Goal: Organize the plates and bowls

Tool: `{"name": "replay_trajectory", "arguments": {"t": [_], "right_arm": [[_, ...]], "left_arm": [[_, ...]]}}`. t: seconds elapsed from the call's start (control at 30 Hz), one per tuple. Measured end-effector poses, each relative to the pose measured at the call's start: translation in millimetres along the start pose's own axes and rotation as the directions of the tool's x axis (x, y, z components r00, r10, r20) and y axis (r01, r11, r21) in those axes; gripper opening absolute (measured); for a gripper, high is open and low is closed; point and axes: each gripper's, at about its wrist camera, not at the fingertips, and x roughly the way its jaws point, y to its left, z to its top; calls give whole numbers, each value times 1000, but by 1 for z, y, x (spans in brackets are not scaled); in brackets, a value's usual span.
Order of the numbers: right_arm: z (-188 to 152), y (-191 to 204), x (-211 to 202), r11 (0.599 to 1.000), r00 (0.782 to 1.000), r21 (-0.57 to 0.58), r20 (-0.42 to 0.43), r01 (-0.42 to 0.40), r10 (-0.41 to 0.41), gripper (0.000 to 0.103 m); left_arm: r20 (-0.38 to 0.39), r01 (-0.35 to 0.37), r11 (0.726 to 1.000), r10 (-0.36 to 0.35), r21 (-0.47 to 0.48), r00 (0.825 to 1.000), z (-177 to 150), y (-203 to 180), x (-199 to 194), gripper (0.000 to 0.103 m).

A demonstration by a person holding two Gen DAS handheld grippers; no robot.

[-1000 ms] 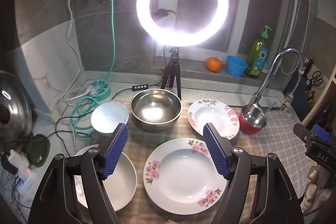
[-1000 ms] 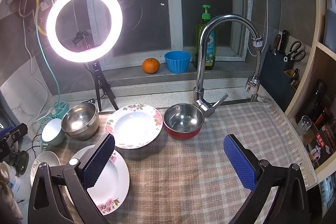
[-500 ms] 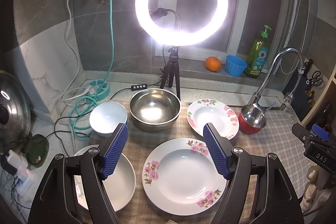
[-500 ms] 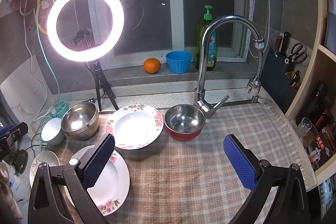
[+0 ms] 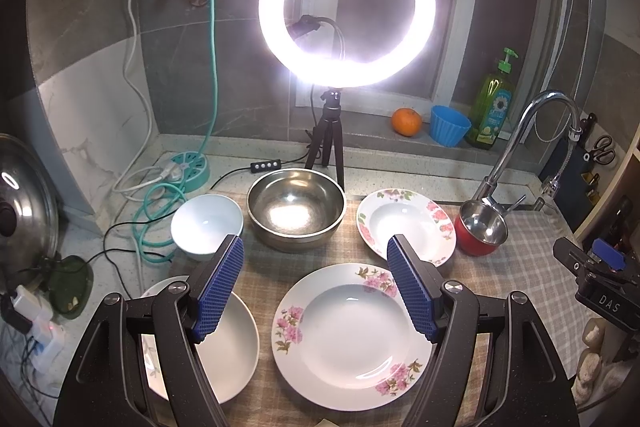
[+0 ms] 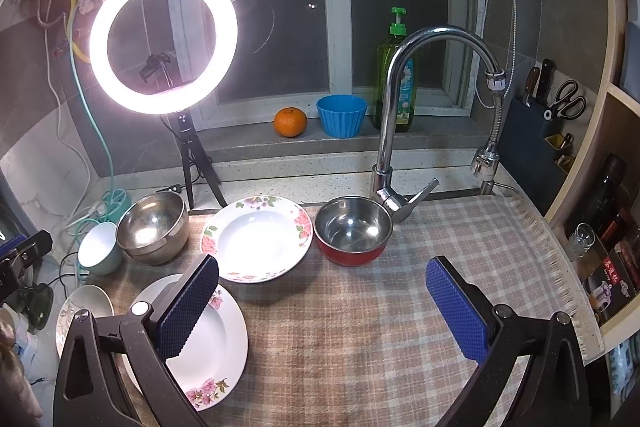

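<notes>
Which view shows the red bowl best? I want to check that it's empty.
The right wrist view: the red bowl sits near centre, its steel inside open to view and empty. The left wrist view shows the same bowl small at the right, tucked by the faucet, its inside only partly visible.

Two floral plates [image 5: 352, 335] [image 5: 406, 223] and a plain white plate [image 5: 228, 339] lie flat ahead. Beyond stand a white bowl [image 5: 206, 225], steel bowl [image 5: 296, 211] and red-sided bowl [image 5: 480, 233], all upright.

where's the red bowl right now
The red bowl sits on the cloth at the faucet base, just right of the far flowered plate.
</notes>
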Motion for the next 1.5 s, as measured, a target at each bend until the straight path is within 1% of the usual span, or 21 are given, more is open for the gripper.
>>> {"name": "replay_trajectory", "arguments": {"t": [0.73,1.07,1.23,1.4,1.5], "right_arm": [[-2,4,3,1000,1000,0,-8,0,0,102],[-3,3,10,1000,1000,-3,-26,2,-2,102],[-5,4,14,1000,999,-11,-33,-5,4,102],[-10,1,20,998,998,-5,-31,-63,62,102],[-15,0,28,997,995,-10,-55,-83,82,102]], "left_arm": [[0,0,1000,0,-2,1000,-3,1,-1,74],[-15,-4,1000,4,-7,1000,-5,3,3,74],[-32,-7,1000,6,-20,999,-7,10,6,74],[-80,3,999,-6,-46,997,-15,23,13,74],[-118,17,998,-23,-58,993,-22,28,20,68]]}}
